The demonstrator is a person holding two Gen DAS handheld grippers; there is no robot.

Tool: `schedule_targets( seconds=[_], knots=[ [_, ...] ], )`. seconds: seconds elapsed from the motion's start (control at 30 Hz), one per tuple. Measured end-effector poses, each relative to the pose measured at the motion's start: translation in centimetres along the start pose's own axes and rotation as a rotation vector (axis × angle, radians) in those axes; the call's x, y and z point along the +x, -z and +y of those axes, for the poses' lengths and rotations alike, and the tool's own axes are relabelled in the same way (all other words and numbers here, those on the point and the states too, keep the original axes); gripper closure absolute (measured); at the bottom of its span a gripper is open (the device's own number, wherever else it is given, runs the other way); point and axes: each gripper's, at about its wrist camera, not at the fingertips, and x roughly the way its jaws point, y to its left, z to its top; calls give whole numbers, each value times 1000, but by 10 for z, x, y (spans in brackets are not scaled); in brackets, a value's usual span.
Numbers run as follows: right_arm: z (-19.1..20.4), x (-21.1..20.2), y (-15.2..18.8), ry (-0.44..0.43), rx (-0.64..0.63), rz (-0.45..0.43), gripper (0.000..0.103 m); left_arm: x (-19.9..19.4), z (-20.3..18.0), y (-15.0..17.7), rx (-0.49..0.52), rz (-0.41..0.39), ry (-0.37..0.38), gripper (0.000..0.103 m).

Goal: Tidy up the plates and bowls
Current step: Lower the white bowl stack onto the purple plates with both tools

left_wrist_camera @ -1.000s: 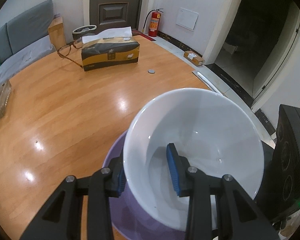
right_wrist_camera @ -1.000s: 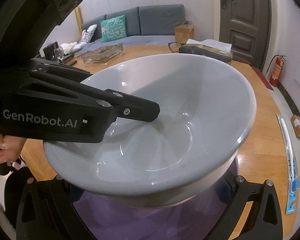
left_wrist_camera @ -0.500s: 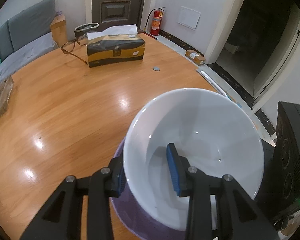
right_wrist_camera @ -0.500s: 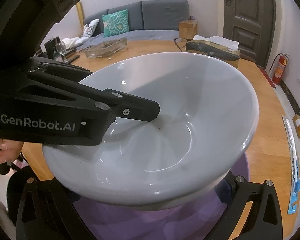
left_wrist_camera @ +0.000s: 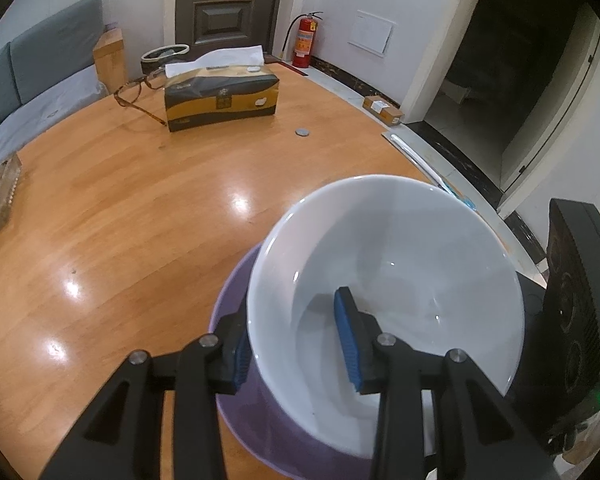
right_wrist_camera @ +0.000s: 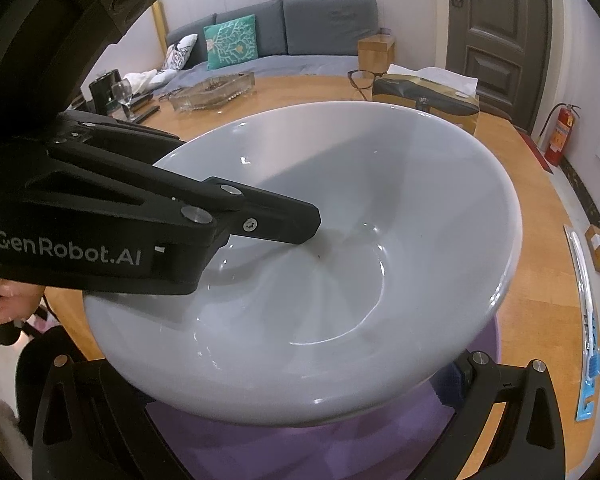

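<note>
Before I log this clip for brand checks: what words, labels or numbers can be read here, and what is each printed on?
"GenRobot.AI": white lettering on the side of the left gripper, seen from the right wrist view.
Tissue box: printed marks and a small sticker, too small to read.
Fire extinguisher: label blurred, unreadable.
Cardboard box on the floor: label too small to read.
White bowl: no text.
</note>
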Motion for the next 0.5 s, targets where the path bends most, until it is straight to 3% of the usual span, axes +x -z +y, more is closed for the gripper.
schedule_targets(
  seconds=[0.5],
  knots=[
    [-2, 0, 4, -3, 1, -1, 2, 2, -1, -4, -10, 22, -2, 67]
  ],
)
